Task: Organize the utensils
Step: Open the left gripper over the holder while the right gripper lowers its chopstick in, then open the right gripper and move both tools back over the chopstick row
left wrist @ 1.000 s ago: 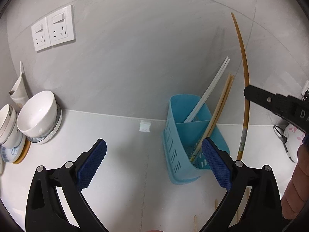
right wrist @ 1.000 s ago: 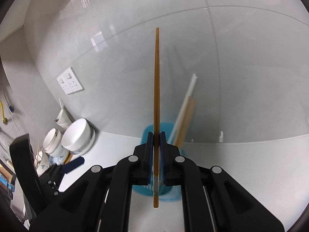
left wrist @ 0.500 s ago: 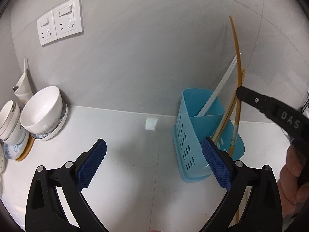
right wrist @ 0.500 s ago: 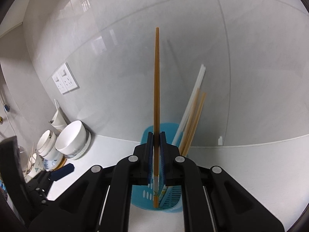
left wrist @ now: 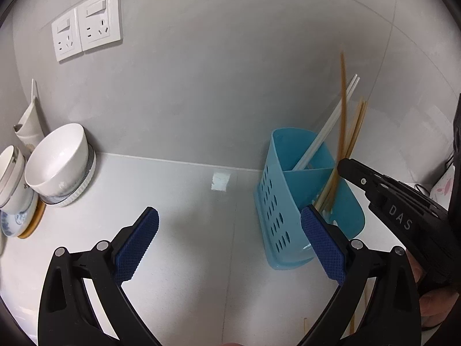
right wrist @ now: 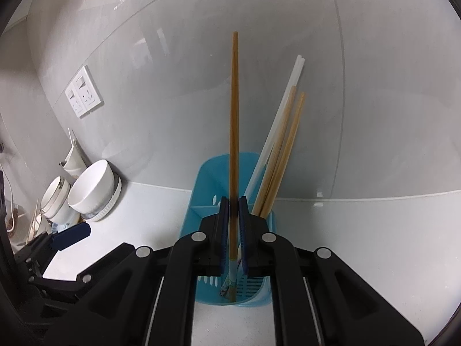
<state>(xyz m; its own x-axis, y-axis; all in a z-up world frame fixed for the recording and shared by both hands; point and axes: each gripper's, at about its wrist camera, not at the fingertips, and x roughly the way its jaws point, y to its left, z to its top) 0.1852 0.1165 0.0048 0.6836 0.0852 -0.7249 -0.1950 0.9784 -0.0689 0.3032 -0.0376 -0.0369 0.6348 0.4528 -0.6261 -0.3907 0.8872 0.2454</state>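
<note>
Right gripper [right wrist: 234, 230]: jaws clamped on brown chopstick [right wrist: 234, 132], pads pinching it low on shaft. Held upright, top end up in front of grey wall [right wrist: 173, 72], lower patterned tip down inside blue caddy [right wrist: 207, 178], right compartment by the look of it; can't tell if tip touches bottom. In left wrist view same stick [left wrist: 343, 101] blurred, w/ right gripper [left wrist: 345, 167] coming in from right, just above caddy rim.

Left gripper [left wrist: 230, 239]: jaws wide apart, nothing btwn blue pads, hovering over white surface [left wrist: 178, 201] on near-left side of caddy [left wrist: 276, 207]. Right pad overlaps caddy's near wall in view; contact unclear.

Caddy: perforated plastic, divider splitting it into two compartments, standing near wall. Already in it: white chopsticks [right wrist: 288, 98] and two more wooden chopsticks [right wrist: 291, 124], all leaning right, tops toward wall. White pair sits in far compartment per left wrist view [left wrist: 325, 132].

Further out, left along wall: white bowl [left wrist: 57, 158] tilted on ribbed stand, more stacked cups/bowls [left wrist: 11, 178] beside it at frame edge, folded white item [left wrist: 28, 121] propped behind. Double wall socket [left wrist: 86, 24] up on wall, above and to right of bowl. Small bright reflection patch [left wrist: 220, 181] on surface btwn bowl and caddy. Loose wooden sticks [left wrist: 357, 311] partly visible on near surface, below right gripper.
</note>
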